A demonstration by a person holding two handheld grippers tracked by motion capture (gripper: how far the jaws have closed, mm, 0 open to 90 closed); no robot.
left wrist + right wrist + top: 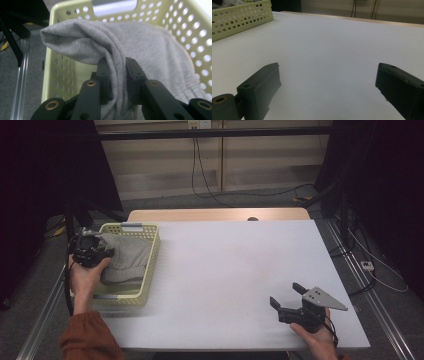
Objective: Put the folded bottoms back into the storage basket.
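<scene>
Inside the yellow basket [152, 251] lies grey cloth [150, 50], pinched by the left tool [117, 67]; the right tool [287, 297] gapes.

Right gripper [328, 82]: two black jaws stand wide apart, nothing between them, low over the white table [332, 42]. Pale yellow perforated basket [239, 16] sits on the table at its far left corner; grey cloth [228, 3] shows above the basket's rim.

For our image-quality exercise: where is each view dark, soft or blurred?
High view: dark corners, evenly lit white table. Left gripper view: grey knitted cloth fairly sharp, pale yellow perforated plastic basket softer. Right gripper view: near black fingers blurred.
</scene>
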